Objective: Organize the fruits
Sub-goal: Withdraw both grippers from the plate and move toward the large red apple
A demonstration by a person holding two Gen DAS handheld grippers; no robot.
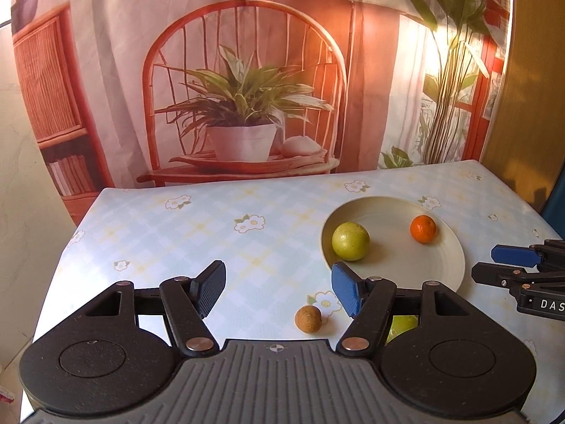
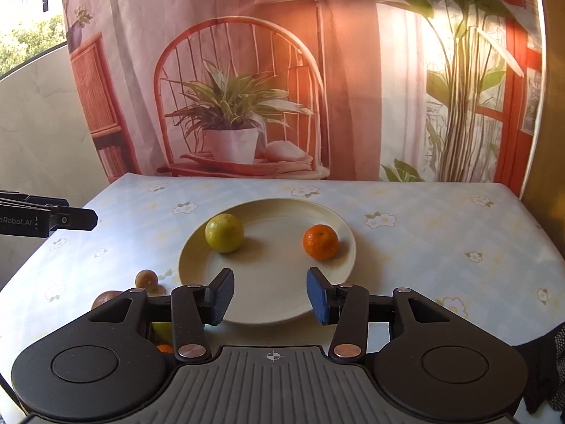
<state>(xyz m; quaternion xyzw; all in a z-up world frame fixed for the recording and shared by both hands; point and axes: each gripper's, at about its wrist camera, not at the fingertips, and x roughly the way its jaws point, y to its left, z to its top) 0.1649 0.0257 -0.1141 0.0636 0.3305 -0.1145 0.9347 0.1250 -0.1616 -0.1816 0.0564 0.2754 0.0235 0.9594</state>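
A cream plate (image 2: 282,304) (image 1: 445,268) holds a green fruit (image 2: 224,233) (image 1: 350,241) and an orange tangerine (image 2: 320,242) (image 1: 423,228). My right gripper (image 2: 270,295) is open and empty over the plate's near rim. My left gripper (image 1: 279,291) is open and empty above the tablecloth, left of the plate. A small brown fruit (image 1: 308,319) (image 2: 146,280) lies on the cloth near it. Another green fruit (image 1: 402,325) (image 2: 162,330), a second brown fruit (image 2: 104,298) and an orange one (image 2: 164,348) are partly hidden behind the fingers.
The table (image 1: 197,233) has a pale floral checked cloth. A printed backdrop (image 1: 247,70) hangs right behind its far edge. The right gripper shows at the right edge of the left wrist view (image 1: 505,265); the left gripper's finger shows at the left of the right wrist view (image 2: 70,219).
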